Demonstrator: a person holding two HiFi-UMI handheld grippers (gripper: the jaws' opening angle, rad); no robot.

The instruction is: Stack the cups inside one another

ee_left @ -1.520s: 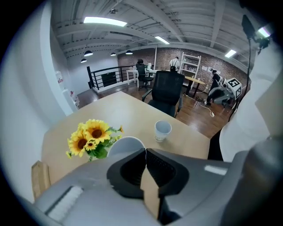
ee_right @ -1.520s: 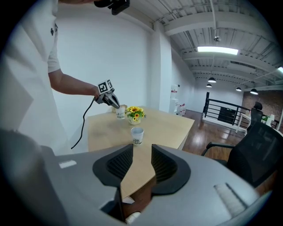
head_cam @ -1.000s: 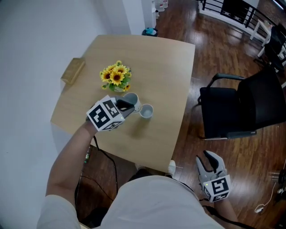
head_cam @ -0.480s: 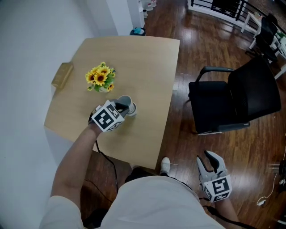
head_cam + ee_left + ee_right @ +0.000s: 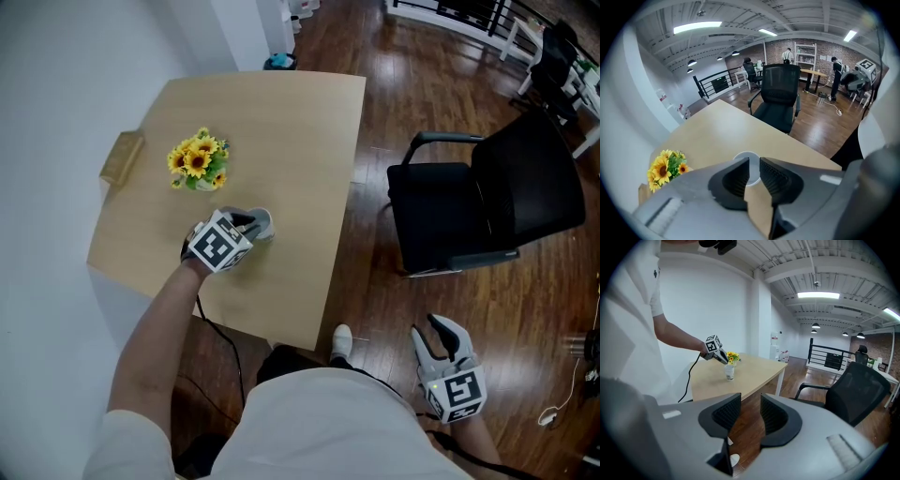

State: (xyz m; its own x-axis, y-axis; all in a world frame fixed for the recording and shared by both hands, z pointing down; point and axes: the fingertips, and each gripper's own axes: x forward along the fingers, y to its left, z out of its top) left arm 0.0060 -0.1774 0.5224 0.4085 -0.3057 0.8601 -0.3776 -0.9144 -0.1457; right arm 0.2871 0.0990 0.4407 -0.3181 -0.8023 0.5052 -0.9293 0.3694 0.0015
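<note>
Counted on the pale wooden table (image 5: 291, 122): one white paper cup (image 5: 263, 222) near the middle (any cup nested inside cannot be told apart), one bunch of yellow sunflowers (image 5: 195, 161), one small wooden block (image 5: 120, 157). Beside the table, one black office chair (image 5: 487, 202). Left gripper (image 5: 251, 223) down at the cup, jaws just eased slightly apart, cup wall between them, unpressed. Right gripper (image 5: 442, 339) well off the table above the floor, jaws apart, empty.

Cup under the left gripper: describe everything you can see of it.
The cup is white and paper-looking, with a dark print on its side. It stands upright, mouth up, on the table near the sunflowers. The left gripper, its jaws just opening, straddles the rim; whether it touches is unclear.
</note>
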